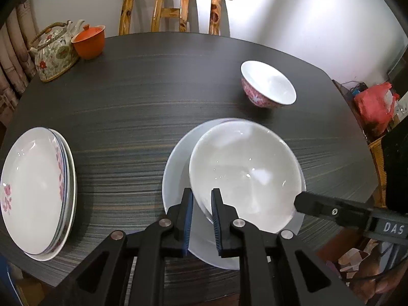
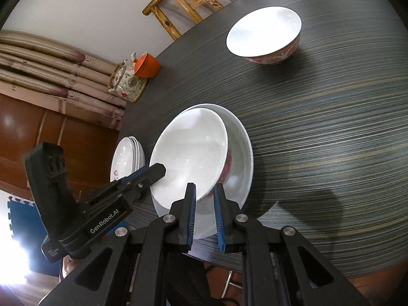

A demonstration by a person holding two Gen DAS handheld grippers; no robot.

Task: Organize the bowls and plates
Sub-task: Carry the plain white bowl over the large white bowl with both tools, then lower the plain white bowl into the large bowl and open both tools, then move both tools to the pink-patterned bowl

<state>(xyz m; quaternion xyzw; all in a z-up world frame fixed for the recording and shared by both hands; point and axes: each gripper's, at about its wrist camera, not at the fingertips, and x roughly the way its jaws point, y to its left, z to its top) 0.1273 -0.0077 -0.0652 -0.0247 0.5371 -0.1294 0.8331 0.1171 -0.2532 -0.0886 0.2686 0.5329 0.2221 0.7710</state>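
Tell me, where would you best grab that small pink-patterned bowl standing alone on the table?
Take the small pink-patterned bowl by its rim, one finger inside and one outside, coming down from above. It stands upright, mouth open, alone on the dark table, so any side is free. Its flaring wall looks too wide to span. Probably the near edge is easiest.

Indoor light moderate, a bright patch on the wall (image 1: pixel 318 12) in the left view, blown-out glare at lower left of the right view, soft highlights on the white bowl (image 1: pixel 244 176), table (image 2: pixel 318 132) grain smeared, edges heavily fisheye-bent and vignetted
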